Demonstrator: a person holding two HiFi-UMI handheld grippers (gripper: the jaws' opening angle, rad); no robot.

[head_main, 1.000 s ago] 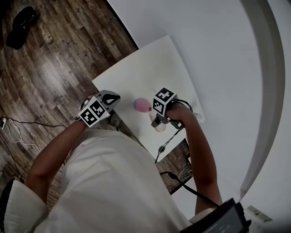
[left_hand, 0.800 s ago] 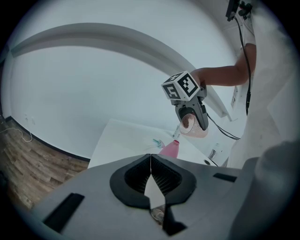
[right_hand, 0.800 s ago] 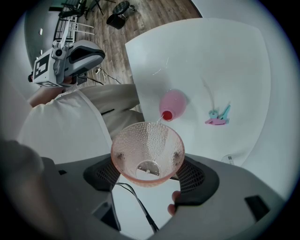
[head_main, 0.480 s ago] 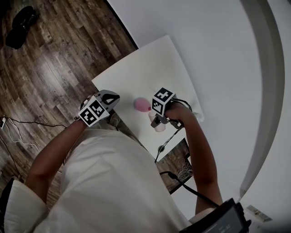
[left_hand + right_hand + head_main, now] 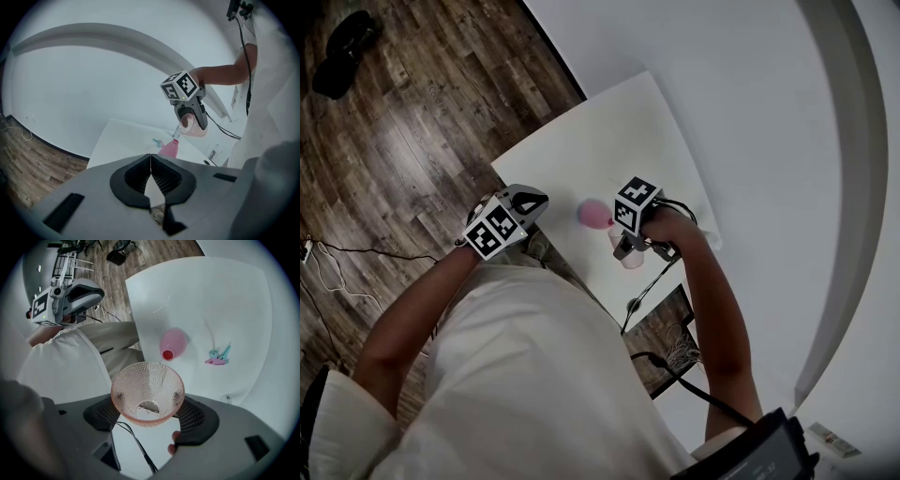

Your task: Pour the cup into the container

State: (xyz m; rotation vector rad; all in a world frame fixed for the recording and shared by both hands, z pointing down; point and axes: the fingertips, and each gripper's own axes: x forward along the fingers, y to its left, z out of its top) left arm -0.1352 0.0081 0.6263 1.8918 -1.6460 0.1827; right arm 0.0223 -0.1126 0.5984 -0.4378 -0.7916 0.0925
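Right gripper [image 5: 149,416] clamps the dimpled pink cup [image 5: 147,380] mid-wall, tilted toward the pink container [image 5: 172,344] at its twelve o'clock on the table [image 5: 225,301], left gripper [image 5: 150,176] closed, empty; cup looks light, rigid, slippery.

right gripper [image 5: 624,246]: holds cup [image 5: 631,260] | pink container [image 5: 593,213]: beside, on table [image 5: 609,131]
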